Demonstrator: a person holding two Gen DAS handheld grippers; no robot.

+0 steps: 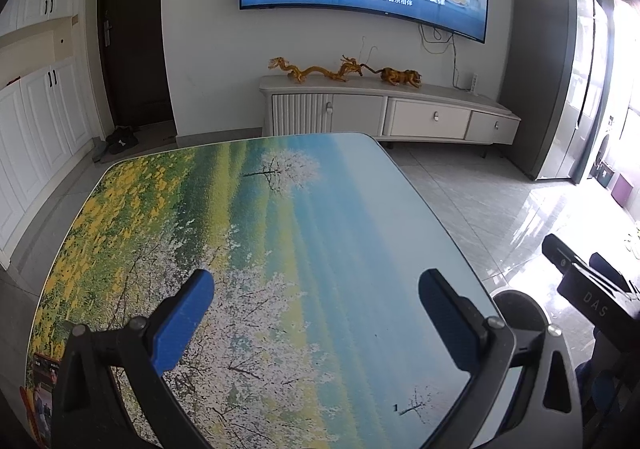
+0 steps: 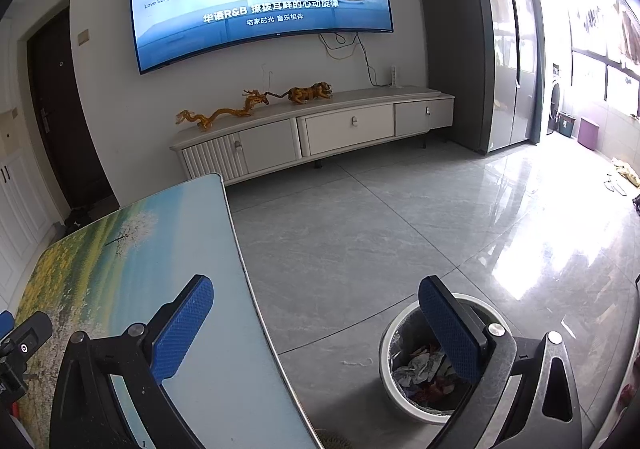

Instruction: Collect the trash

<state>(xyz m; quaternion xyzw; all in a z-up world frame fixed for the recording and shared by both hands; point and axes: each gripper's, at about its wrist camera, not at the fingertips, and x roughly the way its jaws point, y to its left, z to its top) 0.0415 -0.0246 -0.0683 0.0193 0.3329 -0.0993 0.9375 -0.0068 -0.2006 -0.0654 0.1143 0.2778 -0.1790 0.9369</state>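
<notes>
Both of my claws are empty now, with the fingers wide apart: my left gripper [image 1: 316, 313] hangs over the table [image 1: 280, 217], and my right gripper [image 2: 316, 321] is between the table edge and the trash bin [image 2: 390, 377] on the floor. The crumpled trash [image 2: 418, 367] lies inside the bin. On the table top I see no loose paper, so I judge the collecting nearly done. Only at the near left corner there is a reddish printed thing [image 1: 40, 389], half cut by the frame; I cannot tell if it is trash.
</notes>
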